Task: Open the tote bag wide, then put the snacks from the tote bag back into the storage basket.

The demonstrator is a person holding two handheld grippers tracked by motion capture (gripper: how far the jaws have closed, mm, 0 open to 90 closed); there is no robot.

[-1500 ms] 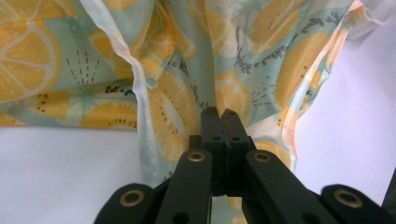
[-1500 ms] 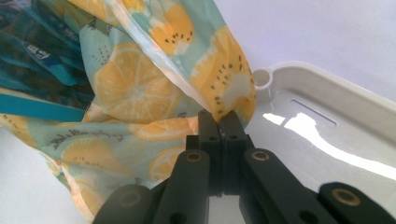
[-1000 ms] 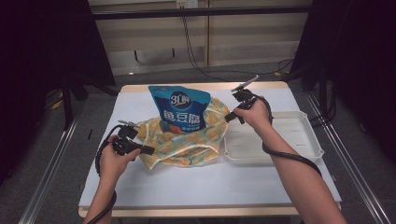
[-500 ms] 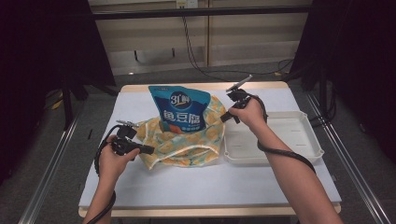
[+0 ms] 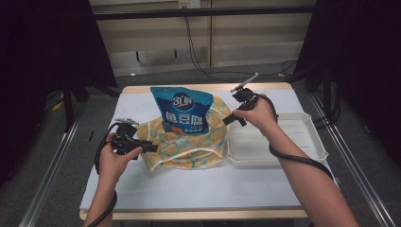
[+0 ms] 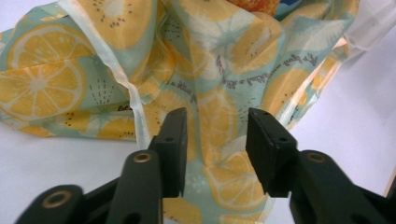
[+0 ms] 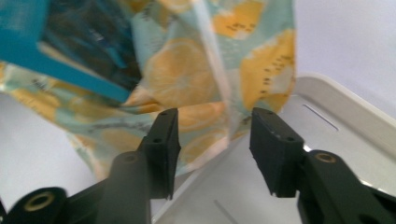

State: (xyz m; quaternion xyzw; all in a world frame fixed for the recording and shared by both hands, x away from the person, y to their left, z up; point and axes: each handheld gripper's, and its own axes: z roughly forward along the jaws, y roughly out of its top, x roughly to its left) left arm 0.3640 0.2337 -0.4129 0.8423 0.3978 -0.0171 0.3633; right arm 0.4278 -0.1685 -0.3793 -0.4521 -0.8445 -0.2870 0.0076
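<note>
A: What's on the white-covered table (image 5: 198, 189)?

B: Largest first: a soft bag of pale green fabric printed with yellow lemon slices (image 5: 189, 144) sits near the middle. To its right, touching its edge, lies a shallow white rectangular plastic tray (image 5: 279, 151). A blue foil snack pouch with white lettering (image 5: 182, 111) stands upright in the bag's mouth, its top well above the fabric.

A: And the grippers?

B: The left gripper (image 5: 149, 146) is level at the bag's left side, tips right at the cloth. In the left gripper view (image 6: 215, 140) its black jaws have just been opening; they stand partly apart with a fold of lemon fabric (image 6: 210, 116) between them, pads not pressing on it.

A: The right one?

B: The right gripper (image 5: 231, 118) is held above the bag's right rim, just beside the pouch. In the right gripper view (image 7: 215, 140) its jaws have also just been opening. They stand partly apart, with the bag's hemmed edge (image 7: 219, 84) just beyond the gap and the tray's rim (image 7: 345, 107) to the right. Nothing is gripped.
</note>
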